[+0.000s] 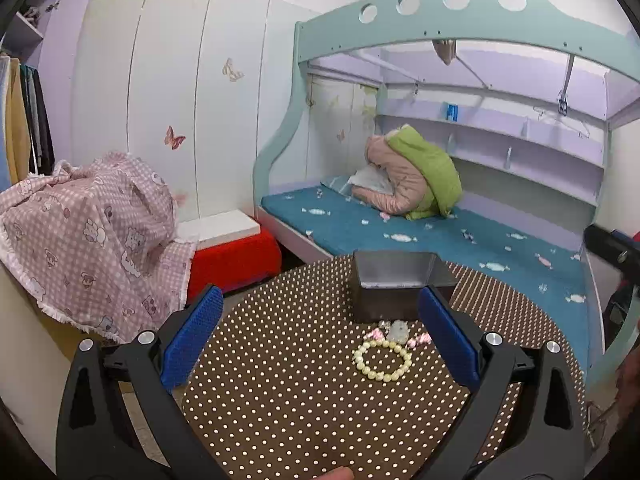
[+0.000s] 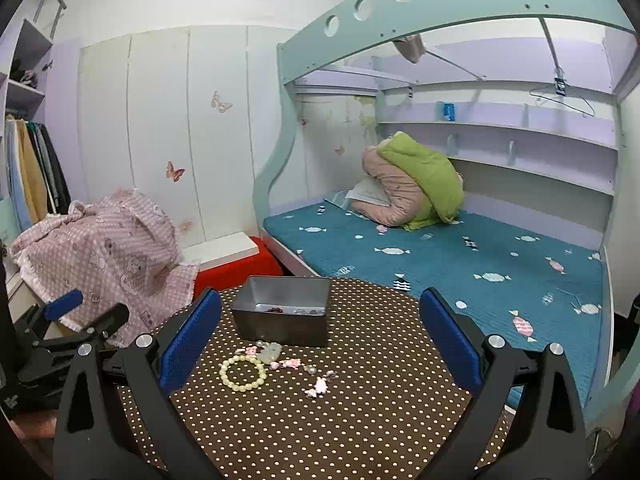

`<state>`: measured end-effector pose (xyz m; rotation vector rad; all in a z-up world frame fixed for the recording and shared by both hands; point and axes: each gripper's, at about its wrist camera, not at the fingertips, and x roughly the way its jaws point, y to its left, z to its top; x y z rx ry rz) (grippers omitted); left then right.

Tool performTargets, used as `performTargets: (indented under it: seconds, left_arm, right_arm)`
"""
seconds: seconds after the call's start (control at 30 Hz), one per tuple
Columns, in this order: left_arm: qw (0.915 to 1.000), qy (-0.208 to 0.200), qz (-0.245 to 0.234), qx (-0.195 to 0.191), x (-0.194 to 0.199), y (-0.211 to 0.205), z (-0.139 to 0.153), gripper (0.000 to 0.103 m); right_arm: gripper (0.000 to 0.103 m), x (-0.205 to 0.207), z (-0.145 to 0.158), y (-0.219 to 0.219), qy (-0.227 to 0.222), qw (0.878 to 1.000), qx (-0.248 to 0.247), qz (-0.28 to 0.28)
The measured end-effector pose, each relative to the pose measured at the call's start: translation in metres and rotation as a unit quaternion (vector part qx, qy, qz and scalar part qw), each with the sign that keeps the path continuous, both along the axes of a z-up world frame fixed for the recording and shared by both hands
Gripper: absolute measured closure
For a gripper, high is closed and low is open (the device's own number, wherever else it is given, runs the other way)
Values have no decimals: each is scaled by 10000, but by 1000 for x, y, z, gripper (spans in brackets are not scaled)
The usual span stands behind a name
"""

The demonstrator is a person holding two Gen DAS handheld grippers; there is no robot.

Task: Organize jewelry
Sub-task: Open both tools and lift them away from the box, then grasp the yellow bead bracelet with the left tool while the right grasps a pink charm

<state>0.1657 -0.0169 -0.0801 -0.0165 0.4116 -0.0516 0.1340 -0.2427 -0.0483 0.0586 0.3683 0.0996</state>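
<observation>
Both claws, left claw (image 1: pixel 320 300) and right claw (image 2: pixel 320 304), spread above dotted table (image 2: pixel 320 420); bunk bed (image 2: pixel 440 264) behind.

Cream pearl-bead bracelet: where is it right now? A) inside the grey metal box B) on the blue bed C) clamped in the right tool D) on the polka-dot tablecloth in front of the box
D: the cream pearl-bead bracelet lies flat on the brown polka-dot tablecloth, just in front of the grey metal box, with both tools open and empty.
</observation>
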Motion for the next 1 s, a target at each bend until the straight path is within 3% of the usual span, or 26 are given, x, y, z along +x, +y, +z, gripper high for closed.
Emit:
performTargets:
  seconds: [0.2,0.43,0.7,0.73,0.8,0.87,0.93,1.0]
  left_arm:
    - [9979,617,-51,209,31,-15,-44,5]
    - [9894,1351,-168,497,77,-33,-97,5]
    - [9783,1995,-298,474,118,-38,-125,9]
    - [9753,2135,-378,431,123,-38,-128,26]
    - [9688,2402,-519,331,131,-38,-137,51]
    - [9683,2397,-621,332,133,-39,-138,59]
    - [9674,2371,-800,397,132,-43,-138,81]
    - [9668,2349,-914,422,129,-45,-139,92]
  right_arm:
    - [8,11,-28,-9,414,9990,-33,-148]
    - [8,28,-65,-12,919,9956,-94,-147]
    - [8,46,-92,-15,1381,9902,-151,-135]
    - [8,49,-96,-15,1462,9890,-160,-124]
    - [8,54,-101,-13,1596,9868,-219,-132]
    - [8,60,-109,-12,1771,9837,-279,-119]
    - [8,68,-117,-10,1926,9808,-309,-67]
    - [8,76,-123,-7,2066,9779,-328,20]
